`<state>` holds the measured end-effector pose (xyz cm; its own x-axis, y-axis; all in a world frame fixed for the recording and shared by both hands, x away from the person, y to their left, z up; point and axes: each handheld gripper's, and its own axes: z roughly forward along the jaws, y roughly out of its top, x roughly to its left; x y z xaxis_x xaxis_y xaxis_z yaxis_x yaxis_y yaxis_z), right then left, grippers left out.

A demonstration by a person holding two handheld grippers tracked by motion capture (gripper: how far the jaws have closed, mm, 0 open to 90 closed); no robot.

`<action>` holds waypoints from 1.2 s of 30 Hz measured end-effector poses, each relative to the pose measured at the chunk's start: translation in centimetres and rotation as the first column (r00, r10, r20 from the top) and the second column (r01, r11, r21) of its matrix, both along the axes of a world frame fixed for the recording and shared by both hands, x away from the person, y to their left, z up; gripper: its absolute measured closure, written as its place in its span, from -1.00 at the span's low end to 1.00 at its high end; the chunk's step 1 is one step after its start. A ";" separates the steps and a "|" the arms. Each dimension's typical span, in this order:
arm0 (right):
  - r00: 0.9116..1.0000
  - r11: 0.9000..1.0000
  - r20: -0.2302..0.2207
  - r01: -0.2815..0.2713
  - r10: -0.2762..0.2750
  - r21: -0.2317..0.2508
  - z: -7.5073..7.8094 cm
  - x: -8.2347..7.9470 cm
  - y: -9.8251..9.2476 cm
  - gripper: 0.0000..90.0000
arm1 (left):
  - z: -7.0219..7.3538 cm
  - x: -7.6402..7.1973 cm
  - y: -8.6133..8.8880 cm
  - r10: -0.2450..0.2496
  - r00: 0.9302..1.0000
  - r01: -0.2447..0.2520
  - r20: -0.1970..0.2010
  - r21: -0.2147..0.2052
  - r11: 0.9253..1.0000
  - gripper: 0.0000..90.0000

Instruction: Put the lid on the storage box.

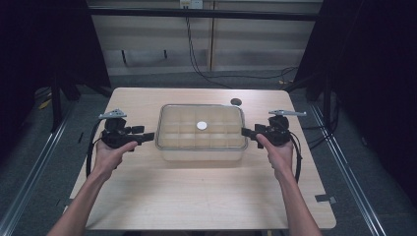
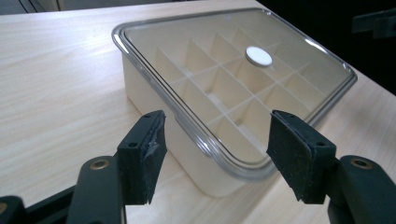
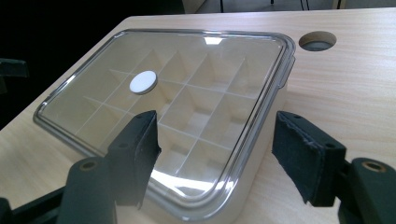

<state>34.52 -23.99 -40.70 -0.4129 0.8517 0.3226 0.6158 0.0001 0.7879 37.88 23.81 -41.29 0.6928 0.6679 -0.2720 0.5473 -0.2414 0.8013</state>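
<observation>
1. A compartmented plastic box [image 1: 201, 132] stands mid-tabletop [image 1: 196, 196] with its clear lid [image 2: 243, 79] on; a white disc [image 1: 202, 126] lies at the lid's centre.
2. The left tool [image 1: 147, 136] is at the box's left end, jaws wide apart and holding nothing.
3. The right tool [image 1: 247, 132] is at the right end, jaws likewise apart and empty.
4. A round hole [image 3: 317, 41] sits in the tabletop beyond the box.

Glossy clear plastic lid [image 3: 187, 93] over a matt cream plastic box [image 2: 154, 93]; pale, smooth wood-grain counter [image 1: 206, 196].
</observation>
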 end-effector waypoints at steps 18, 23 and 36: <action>0.999 1.000 0.044 -0.015 0.016 -0.009 0.4 -5.9 -1.1 -0.28 | -0.4 -4.6 1.6 -0.014 0.999 0.013 0.031 0.034 0.999 -0.05; 0.999 0.999 0.039 -0.008 0.006 0.044 -0.6 -7.3 -1.2 -0.30 | -0.9 -6.0 2.2 -0.009 1.000 0.008 0.015 0.052 0.999 -0.21; 0.999 0.999 0.030 0.026 -0.028 0.048 -2.9 -12.0 -2.2 -0.32 | -3.2 -10.5 3.0 0.011 1.000 -0.009 -0.026 0.076 0.997 -0.28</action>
<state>22.56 -26.15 -43.62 -0.4002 0.8468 0.3505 0.5910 -0.0539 0.8049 27.40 26.85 -44.49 0.6792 0.6941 -0.2385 0.5706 -0.2950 0.7664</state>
